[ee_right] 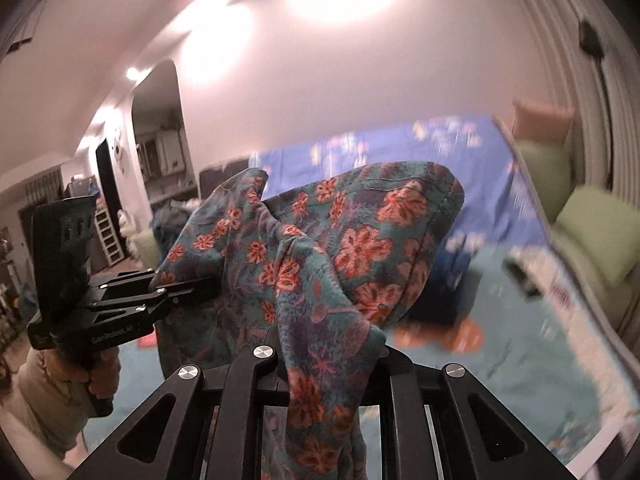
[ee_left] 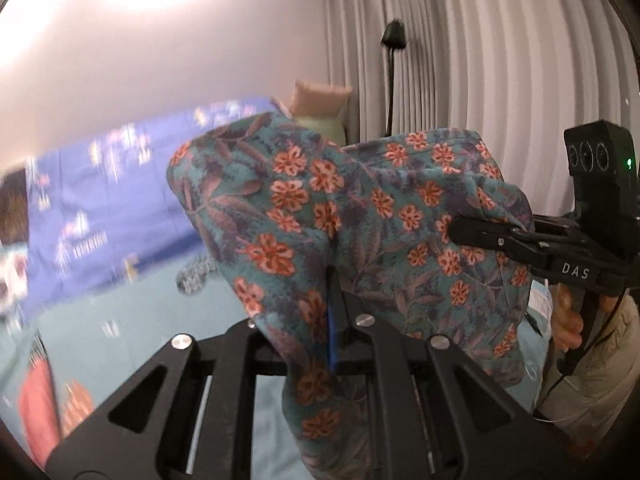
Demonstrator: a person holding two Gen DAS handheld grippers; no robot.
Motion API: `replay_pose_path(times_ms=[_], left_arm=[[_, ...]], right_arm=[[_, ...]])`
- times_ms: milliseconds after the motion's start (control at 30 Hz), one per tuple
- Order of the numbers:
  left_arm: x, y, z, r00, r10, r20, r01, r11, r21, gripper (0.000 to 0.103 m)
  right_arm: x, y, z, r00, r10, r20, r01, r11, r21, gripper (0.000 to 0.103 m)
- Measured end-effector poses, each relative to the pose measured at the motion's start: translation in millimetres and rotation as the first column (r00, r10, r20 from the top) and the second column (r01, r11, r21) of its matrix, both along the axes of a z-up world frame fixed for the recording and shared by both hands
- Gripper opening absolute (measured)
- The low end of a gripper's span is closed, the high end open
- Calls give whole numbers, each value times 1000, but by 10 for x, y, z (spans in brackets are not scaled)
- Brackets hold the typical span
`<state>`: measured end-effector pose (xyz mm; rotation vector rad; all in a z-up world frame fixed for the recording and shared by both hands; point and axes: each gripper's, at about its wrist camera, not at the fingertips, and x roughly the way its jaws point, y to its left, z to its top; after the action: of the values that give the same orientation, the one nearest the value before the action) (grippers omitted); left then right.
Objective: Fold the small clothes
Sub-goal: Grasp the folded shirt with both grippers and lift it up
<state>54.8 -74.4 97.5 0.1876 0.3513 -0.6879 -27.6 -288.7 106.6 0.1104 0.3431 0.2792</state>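
Observation:
A teal garment [ee_left: 320,200] printed with orange-red flowers hangs in the air above the bed, bunched and draped between both grippers. My left gripper [ee_left: 334,280] is shut on one part of it, and cloth falls over its fingers, which are mostly hidden. My right gripper [ee_left: 454,229] reaches in from the right and is shut on another edge of the garment. In the right wrist view the same garment [ee_right: 360,248] drapes over my right gripper [ee_right: 320,336], and my left gripper [ee_right: 218,284] pinches it from the left. A hand [ee_right: 100,376] holds that tool's handle.
Below lies a bed with a teal sheet [ee_left: 120,300] and a blue patterned cover [ee_left: 120,184]. Other clothes lie on it: a red piece [ee_left: 36,400] and an orange one [ee_right: 440,336]. Green pillows [ee_right: 592,232] sit at the head, with a pleated curtain [ee_left: 480,60] and a lamp stand [ee_left: 394,40].

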Motion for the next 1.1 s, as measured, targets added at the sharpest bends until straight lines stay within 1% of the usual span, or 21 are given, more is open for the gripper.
replay_pose_path(times_ms=[100, 200, 267, 333, 400, 500, 567, 633, 733, 767, 867, 933, 967, 1000, 1033, 1067, 1100], left_arm=[[101, -138, 419, 997, 6, 82, -7, 1000, 13, 14], [321, -300, 730, 991, 22, 129, -27, 999, 33, 14], [540, -454, 934, 986, 47, 159, -56, 997, 56, 14], [756, -607, 1090, 977, 75, 201, -93, 992, 82, 14], [995, -755, 1200, 967, 100, 234, -126, 987, 98, 14], [1240, -900, 1254, 963, 118, 242, -146, 984, 103, 14], [1454, -986, 1198, 966, 122, 229, -149, 983, 106, 14], [1605, -1045, 1083, 968, 117, 221, -145, 983, 113, 14], [1839, -1129, 832, 969, 101, 223, -134, 981, 138, 15], [1985, -1163, 712, 973, 101, 209, -134, 980, 148, 15], [2319, -1230, 435, 981, 116, 158, -142, 977, 162, 15], [2597, -1287, 235, 983, 135, 127, -155, 974, 164, 16], [2818, -1321, 80, 983, 156, 100, -171, 972, 162, 16], [2949, -1340, 1, 983, 168, 79, -179, 971, 157, 18], [3130, -1359, -138, 982, 185, 45, -190, 970, 154, 20], [3330, -1390, -320, 977, 211, 4, -209, 964, 161, 20], [3499, -1426, -507, 972, 233, -18, -226, 958, 178, 20]], right_arm=[[81, -70, 385, 997, -39, 65, 40, 999, -12, 14], [280, -188, 717, 994, -62, 86, 61, 998, 16, 14], [454, -241, 903, 993, -73, 93, 72, 997, 15, 14], [694, -306, 1089, 991, -91, 96, 91, 996, 11, 14], [925, -360, 1210, 990, -108, 90, 107, 994, 14, 14], [1302, -431, 1296, 986, -147, 80, 146, 989, 17, 14], [1492, -487, 1258, 984, -163, 73, 162, 987, 17, 14], [1684, -551, 1129, 983, -176, 55, 175, 984, 23, 14], [1937, -658, 884, 984, -175, 42, 173, 984, 32, 14], [2052, -680, 798, 985, -171, 28, 170, 985, 44, 14], [2503, -795, 497, 986, -166, -27, 168, 983, 70, 14], [2852, -849, 246, 984, -167, -69, 172, 982, 75, 14], [2988, -878, 133, 983, -165, -85, 171, 982, 77, 14], [3168, -914, -9, 981, -163, -108, 172, 982, 81, 14], [3353, -950, -156, 977, -164, -135, 176, 981, 86, 14], [3515, -982, -301, 972, -167, -163, 183, 979, 86, 14], [3720, -1015, -490, 964, -175, -202, 194, 978, 78, 14]])
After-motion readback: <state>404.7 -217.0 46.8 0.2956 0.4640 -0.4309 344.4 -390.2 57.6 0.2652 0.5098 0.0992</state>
